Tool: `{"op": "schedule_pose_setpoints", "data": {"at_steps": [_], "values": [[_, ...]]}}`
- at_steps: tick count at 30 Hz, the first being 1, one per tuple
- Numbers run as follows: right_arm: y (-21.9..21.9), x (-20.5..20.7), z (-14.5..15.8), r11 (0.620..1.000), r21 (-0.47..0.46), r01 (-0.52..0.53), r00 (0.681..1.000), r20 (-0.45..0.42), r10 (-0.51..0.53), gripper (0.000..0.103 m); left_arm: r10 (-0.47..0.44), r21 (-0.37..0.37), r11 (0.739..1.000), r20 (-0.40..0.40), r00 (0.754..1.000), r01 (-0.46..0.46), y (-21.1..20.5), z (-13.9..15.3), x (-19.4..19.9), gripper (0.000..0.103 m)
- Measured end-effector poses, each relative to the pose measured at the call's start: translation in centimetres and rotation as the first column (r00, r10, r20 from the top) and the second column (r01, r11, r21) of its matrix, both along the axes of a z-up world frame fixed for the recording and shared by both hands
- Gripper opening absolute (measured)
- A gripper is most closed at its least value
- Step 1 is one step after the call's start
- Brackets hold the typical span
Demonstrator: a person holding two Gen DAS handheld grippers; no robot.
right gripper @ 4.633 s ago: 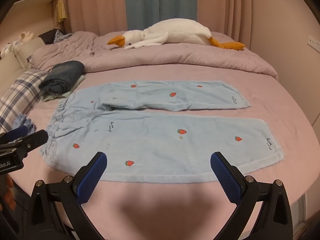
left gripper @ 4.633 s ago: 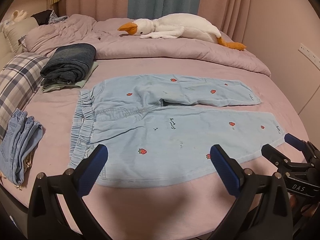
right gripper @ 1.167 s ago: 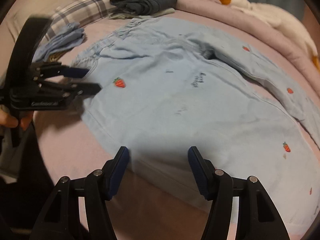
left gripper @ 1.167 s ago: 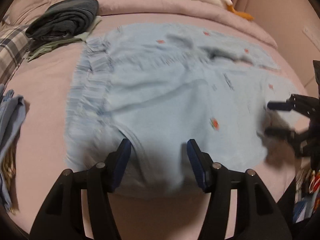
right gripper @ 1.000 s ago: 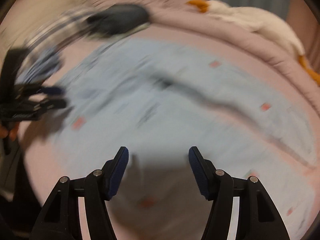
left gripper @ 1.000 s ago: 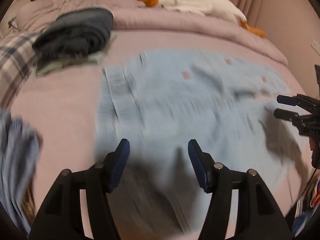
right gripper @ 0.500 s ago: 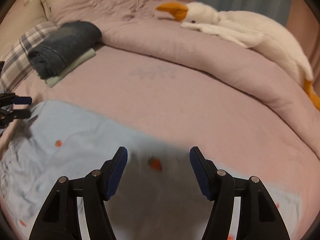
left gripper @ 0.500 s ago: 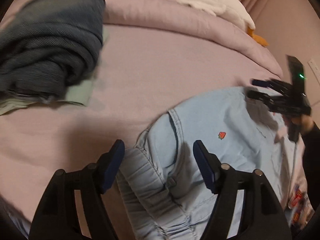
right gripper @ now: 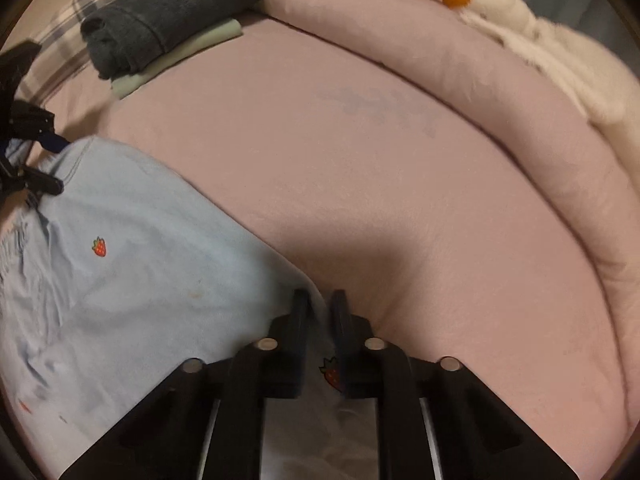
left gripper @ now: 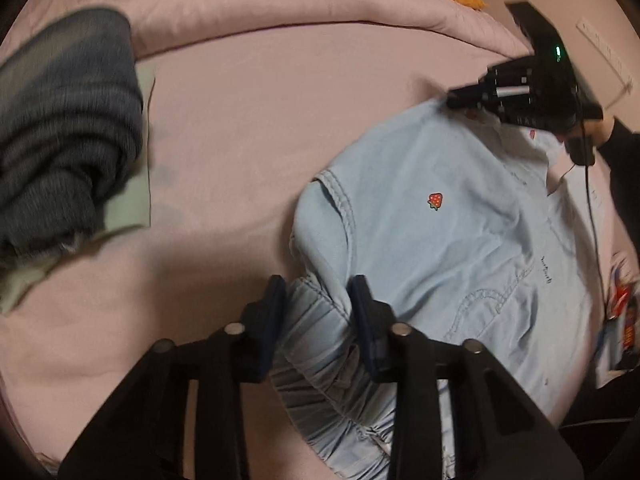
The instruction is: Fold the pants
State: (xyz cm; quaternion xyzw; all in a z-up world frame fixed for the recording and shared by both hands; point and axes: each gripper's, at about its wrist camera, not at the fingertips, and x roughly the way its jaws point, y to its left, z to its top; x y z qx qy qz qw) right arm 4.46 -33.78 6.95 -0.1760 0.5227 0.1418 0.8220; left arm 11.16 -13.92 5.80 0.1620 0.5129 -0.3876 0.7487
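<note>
Light blue pants [left gripper: 440,232] with small strawberry prints lie rumpled on the pink bed sheet [left gripper: 240,140]. My left gripper [left gripper: 317,292] points steeply down at the gathered elastic waistband; its jaws are closing and the bunched waistband fills the gap between the pads. In the right wrist view, the pants [right gripper: 140,272] spread out to the left. My right gripper [right gripper: 320,304] is closing narrowly on a pale blue edge of the leg. Each gripper shows in the other's view: the right gripper [left gripper: 460,100] at the upper right, the left gripper [right gripper: 56,164] at the left edge.
Folded dark jeans [left gripper: 64,128] rest on a pale green cloth at the left. A rolled pink quilt [left gripper: 300,4] runs along the back with a white goose plush [right gripper: 540,40] on it. A plaid pillow [right gripper: 68,28] lies behind the jeans.
Both grippers swept across the spread pants toward the far side. Half a second ago their jaws stood wide over the fabric; now both have narrowed onto it.
</note>
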Motion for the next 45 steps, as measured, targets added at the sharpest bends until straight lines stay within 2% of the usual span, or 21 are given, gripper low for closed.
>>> {"op": "schedule_pose_setpoints", "data": {"at_steps": [3, 5, 7, 9, 10, 11, 13, 15, 16, 19, 24, 28, 33, 39, 45], "values": [[-0.3, -0.2, 1.4, 0.998, 0.016, 0.053, 0.996, 0.078, -0.054, 0.008, 0.055, 0.003, 0.998, 0.065, 0.996, -0.056, -0.2, 0.2, 0.0, 0.030], [-0.2, 0.0, 0.9, 0.997, 0.017, 0.079, 0.994, 0.076, -0.080, 0.008, 0.111, 0.035, 0.993, 0.052, 0.992, -0.113, -0.4, -1.3, 0.5, 0.041], [0.8, 0.5, -1.2, 0.994, -0.056, 0.091, 0.995, 0.041, -0.089, 0.008, 0.154, 0.047, 0.987, 0.030, 0.988, -0.156, -0.7, -2.2, 0.8, 0.048], [1.3, 0.3, -1.6, 0.990, -0.097, 0.107, 0.993, 0.067, -0.101, 0.008, 0.176, 0.031, 0.984, 0.040, 0.984, -0.177, -0.9, -1.7, 0.6, 0.057], [1.3, 0.1, -1.3, 0.988, -0.092, 0.122, 0.991, 0.071, -0.116, 0.008, 0.187, 0.042, 0.981, 0.043, 0.981, -0.188, -1.0, -1.7, 0.5, 0.078], [1.1, 0.0, -1.0, 0.988, -0.082, 0.129, 0.990, 0.073, -0.124, 0.008, 0.206, 0.074, 0.975, 0.043, 0.978, -0.209, -0.9, -2.1, 0.7, 0.090], [0.8, -0.5, -0.3, 0.989, -0.067, 0.129, 0.988, 0.089, -0.123, 0.008, 0.215, 0.076, 0.973, 0.020, 0.976, -0.216, -1.0, -2.7, 0.4, 0.087], [0.7, -1.0, 0.8, 0.989, -0.048, 0.143, 0.984, 0.112, -0.137, 0.008, 0.219, 0.037, 0.975, 0.011, 0.976, -0.219, -1.0, -2.3, -0.1, 0.066], [0.8, -1.3, 1.5, 0.988, -0.047, 0.147, 0.982, 0.125, -0.140, 0.008, 0.210, 0.013, 0.978, -0.003, 0.978, -0.210, -0.4, -2.1, -0.5, 0.049], [1.3, -2.2, 3.1, 0.988, -0.065, 0.138, 0.977, 0.174, -0.125, 0.008, 0.182, 0.011, 0.983, 0.065, 0.981, -0.183, -1.3, -0.9, -2.6, 0.042], [2.0, -6.4, 6.4, 0.987, -0.072, 0.144, 0.957, 0.263, -0.121, 0.008, 0.195, -0.046, 0.981, 0.190, 0.962, -0.190, 0.0, 2.3, -6.5, 0.042], [2.2, -11.2, 8.9, 0.990, -0.054, 0.130, 0.942, 0.318, -0.106, 0.008, 0.111, -0.037, 0.994, 0.341, 0.933, -0.105, 0.8, 4.0, -11.7, 0.042], [3.3, -18.2, 9.9, 0.993, -0.048, 0.104, 0.938, 0.336, -0.082, 0.008, 0.059, -0.018, 0.998, 0.428, 0.902, -0.057, 3.3, 4.1, -16.2, 0.042], [5.9, -25.5, 7.3, 0.995, -0.089, 0.051, 0.958, 0.287, -0.023, 0.008, 0.064, -0.035, 0.998, 0.423, 0.904, -0.055, 6.6, 2.1, -20.2, 0.043], [7.1, -28.6, 2.1, 0.995, -0.092, 0.036, 0.985, 0.172, -0.020, 0.008, 0.037, 0.039, 0.997, 0.483, 0.875, -0.063, 6.5, -0.3, -24.3, 0.043]]}}
